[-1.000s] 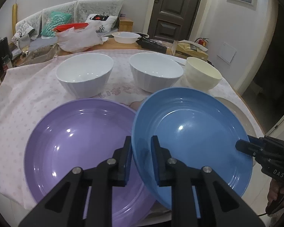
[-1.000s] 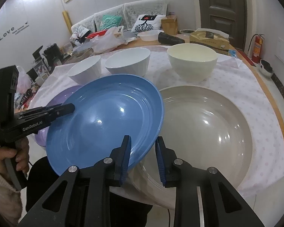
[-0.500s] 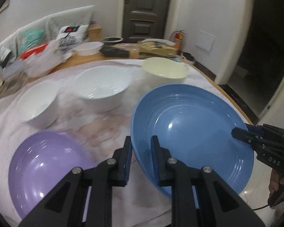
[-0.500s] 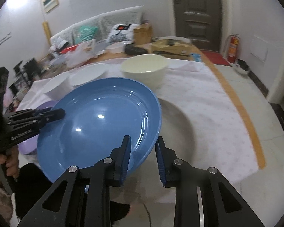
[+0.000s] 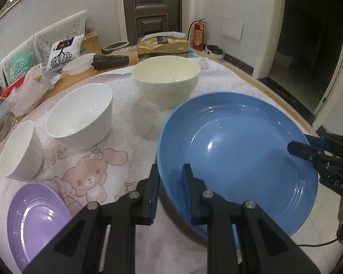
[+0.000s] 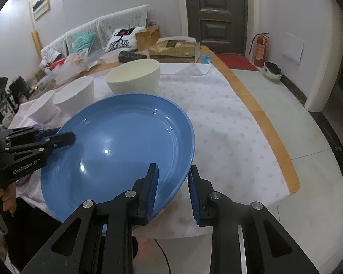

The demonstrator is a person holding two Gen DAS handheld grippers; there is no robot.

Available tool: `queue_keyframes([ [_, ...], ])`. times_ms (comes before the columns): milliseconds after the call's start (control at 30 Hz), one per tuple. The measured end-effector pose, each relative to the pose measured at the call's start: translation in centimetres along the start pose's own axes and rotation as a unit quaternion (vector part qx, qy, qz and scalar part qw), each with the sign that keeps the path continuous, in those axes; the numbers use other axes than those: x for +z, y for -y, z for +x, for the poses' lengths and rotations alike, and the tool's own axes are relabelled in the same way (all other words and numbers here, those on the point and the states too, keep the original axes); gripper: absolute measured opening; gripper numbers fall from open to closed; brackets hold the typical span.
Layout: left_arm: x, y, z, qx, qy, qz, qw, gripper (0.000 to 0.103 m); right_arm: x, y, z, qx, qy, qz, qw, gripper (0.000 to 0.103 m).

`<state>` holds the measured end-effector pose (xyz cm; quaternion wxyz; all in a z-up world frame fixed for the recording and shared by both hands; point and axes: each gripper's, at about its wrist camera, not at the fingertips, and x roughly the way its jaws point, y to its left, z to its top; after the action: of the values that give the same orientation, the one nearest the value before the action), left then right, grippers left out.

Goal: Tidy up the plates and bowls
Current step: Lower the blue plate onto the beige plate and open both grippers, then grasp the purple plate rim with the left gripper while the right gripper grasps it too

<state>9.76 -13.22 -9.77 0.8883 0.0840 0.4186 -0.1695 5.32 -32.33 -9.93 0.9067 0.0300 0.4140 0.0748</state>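
Note:
A blue plate (image 5: 235, 150) is held between both grippers, over a grey plate whose dark edge (image 5: 183, 226) shows beneath it. My left gripper (image 5: 170, 173) is shut on the plate's left rim. My right gripper (image 6: 172, 178) is shut on its right rim (image 6: 187, 159), and it also shows in the left wrist view (image 5: 301, 148). A purple plate (image 5: 34, 219) lies at the lower left. Two white bowls (image 5: 82, 116) (image 5: 18, 150) and a cream bowl (image 5: 167, 80) stand behind.
The table has a pink dotted cloth (image 6: 226, 132) and a wooden edge (image 6: 269, 137) on the right. A tissue box (image 5: 162, 45), a plastic bag (image 5: 27, 89) and a small container (image 5: 77, 66) lie at the back. A sofa stands beyond.
Both grippers have carried the blue plate to the right, away from the purple plate. It now sits lower, covering the grey plate.

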Motion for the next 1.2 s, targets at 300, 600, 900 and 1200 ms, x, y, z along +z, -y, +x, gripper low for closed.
queue_keyframes([
  [300, -0.6, 0.3, 0.9, 0.023, -0.007, 0.021, 0.9995, 0.017, -0.3, -0.7, 0.8, -0.001, -0.013, -0.011, 1.000, 0.021],
  [600, -0.6, 0.5, 1.1, 0.029, -0.003, 0.027, 0.9992, 0.017, 0.0, -1.3, 1.2, -0.012, -0.018, -0.023, 1.000, 0.024],
  [900, -0.2, -1.2, -1.2, 0.024, 0.026, 0.005, 0.9994, 0.032, 0.5, -1.5, 0.1, -0.025, -0.005, -0.028, 0.999, 0.034],
  [1200, -1.4, -8.6, -7.2, 0.059, 0.073, -0.065, 0.9935, 0.041, 2.8, -5.6, -1.7, 0.030, 0.034, -0.068, 0.997, 0.047],
])
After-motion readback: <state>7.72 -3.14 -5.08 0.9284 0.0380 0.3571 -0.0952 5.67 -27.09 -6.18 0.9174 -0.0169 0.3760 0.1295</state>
